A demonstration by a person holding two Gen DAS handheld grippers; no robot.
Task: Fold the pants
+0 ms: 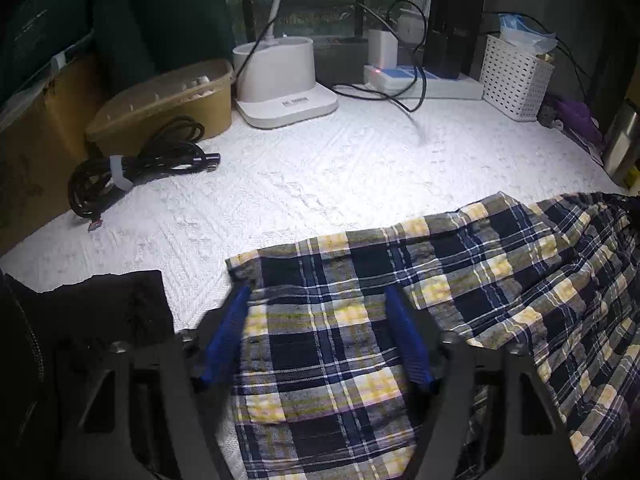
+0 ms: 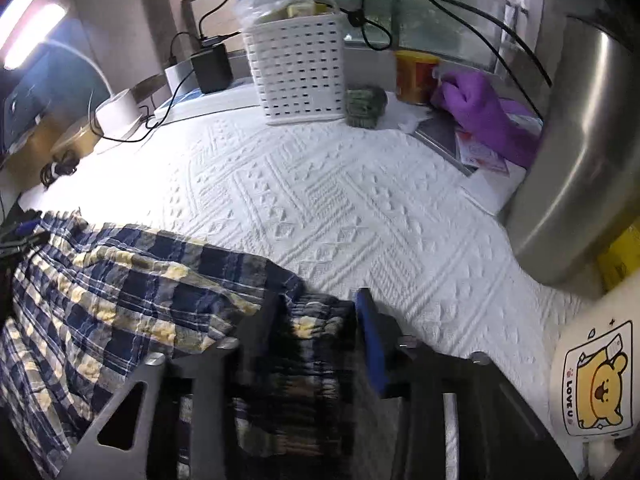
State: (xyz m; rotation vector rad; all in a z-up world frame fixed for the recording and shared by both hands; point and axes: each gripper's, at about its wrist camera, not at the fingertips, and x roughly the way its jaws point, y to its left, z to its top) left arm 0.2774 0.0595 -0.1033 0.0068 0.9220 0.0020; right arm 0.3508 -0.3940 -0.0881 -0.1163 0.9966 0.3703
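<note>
On the white textured cloth lie the plaid pants, near the front edge. Above one end, the left gripper has its blue fingers spread apart. At the gathered end, the right gripper seems clenched on the fabric, though blur hides it partly.

The navy, yellow and white plaid pants lay crumpled on the white textured cloth, filling the frame from 4 to 6 o'clock.
</note>
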